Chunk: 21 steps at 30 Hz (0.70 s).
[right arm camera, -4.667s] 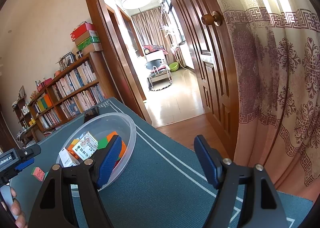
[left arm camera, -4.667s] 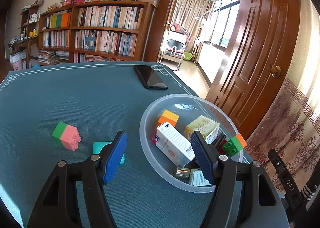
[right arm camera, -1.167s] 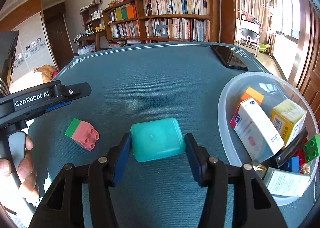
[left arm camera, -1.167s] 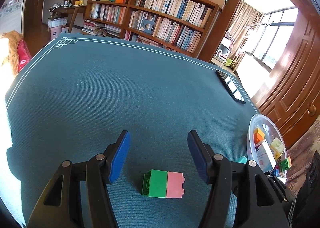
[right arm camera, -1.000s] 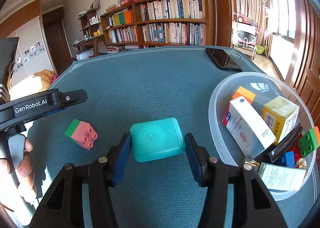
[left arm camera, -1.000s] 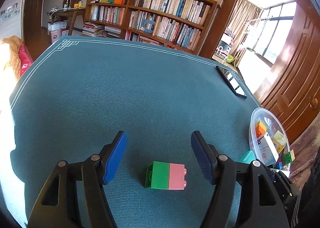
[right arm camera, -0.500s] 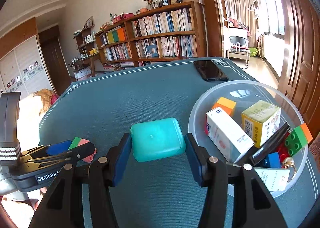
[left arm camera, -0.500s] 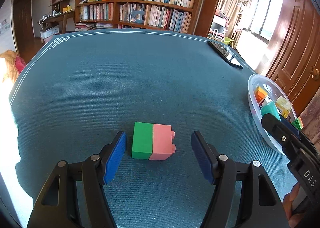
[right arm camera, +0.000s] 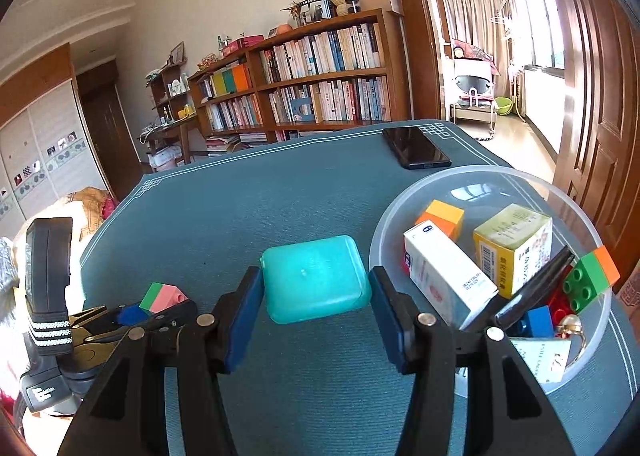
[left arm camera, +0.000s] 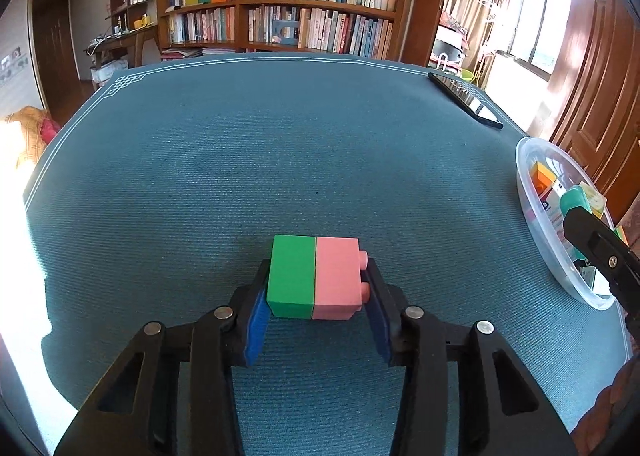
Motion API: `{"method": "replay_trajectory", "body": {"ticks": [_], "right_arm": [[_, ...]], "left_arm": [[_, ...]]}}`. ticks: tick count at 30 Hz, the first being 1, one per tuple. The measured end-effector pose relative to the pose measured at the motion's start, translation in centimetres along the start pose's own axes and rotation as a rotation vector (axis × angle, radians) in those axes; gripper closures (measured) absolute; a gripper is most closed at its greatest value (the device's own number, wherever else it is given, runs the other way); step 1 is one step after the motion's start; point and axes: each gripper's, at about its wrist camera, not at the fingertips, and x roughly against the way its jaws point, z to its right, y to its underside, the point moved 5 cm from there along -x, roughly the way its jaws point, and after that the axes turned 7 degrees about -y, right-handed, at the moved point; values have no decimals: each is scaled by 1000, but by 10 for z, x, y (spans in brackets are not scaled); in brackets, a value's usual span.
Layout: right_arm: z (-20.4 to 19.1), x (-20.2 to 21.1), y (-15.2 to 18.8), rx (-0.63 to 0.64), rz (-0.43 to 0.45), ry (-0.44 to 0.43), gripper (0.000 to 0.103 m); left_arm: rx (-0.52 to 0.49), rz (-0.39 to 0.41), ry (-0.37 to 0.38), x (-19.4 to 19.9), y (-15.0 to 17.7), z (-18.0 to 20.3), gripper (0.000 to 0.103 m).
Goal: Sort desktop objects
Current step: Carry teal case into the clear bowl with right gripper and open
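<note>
A green and pink toy block lies on the blue-green table cloth. My left gripper is closing around it, one blue pad against the green end and the other against the pink studs. The right wrist view shows the same block at lower left. My right gripper is shut on a teal plastic box, held above the cloth just left of the clear plastic bowl. The teal box also shows at the bowl's near side in the left wrist view.
The bowl holds two cartons, several toy blocks, a dark flat item and a key ring. A black phone lies near the table's far right corner. Bookshelves stand behind the table and a wooden door to the right.
The left jaws have drawn in from wide apart onto the two ends of the green and pink block. The right gripper keeps the teal box and has risen slightly beside the bowl.
</note>
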Motion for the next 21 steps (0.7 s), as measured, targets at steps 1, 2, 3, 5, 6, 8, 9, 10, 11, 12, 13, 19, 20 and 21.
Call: {"method": "replay_trajectory", "body": {"ticks": [1,2,3,5,6,8,9,10,11,12,13,19,20,21], "right_arm": [[1,0,0,-2,2,3,44],[1,0,-1,-4,5,5,44],[2,1,-1,-7,8,7,44],[3,3,-2,-10,17,13,44],[4,4,-3,-8,24,18,44],[4,6,-3,-2,38,34,44],[4,7,-4,1,44,40,44],[4,8,-5,4,51,45,44],[5,9,-6,6,57,49,44],[5,10,-7,7,64,51,44],[5,12,-8,8,71,55,44],[17,25,-19,-1,123,98,44],[22,28,-23,-11,134,104,44],[29,31,-27,-23,145,113,44]], "left_arm": [[0,16,2,3,-2,0,57],[-1,35,4,7,-3,1,57],[-1,52,11,11,-5,2,57],[1,81,25,19,-9,4,57],[-1,92,30,22,-9,5,57],[-7,106,34,25,-11,7,57],[-9,109,36,25,-11,9,57],[-9,112,39,26,-12,10,57],[-8,113,43,27,-12,11,57],[-5,113,49,27,-12,12,57],[-1,114,56,28,-14,12,57],[12,126,97,34,-18,19,57],[11,128,102,35,-19,20,57],[10,130,108,36,-20,21,57]]}}
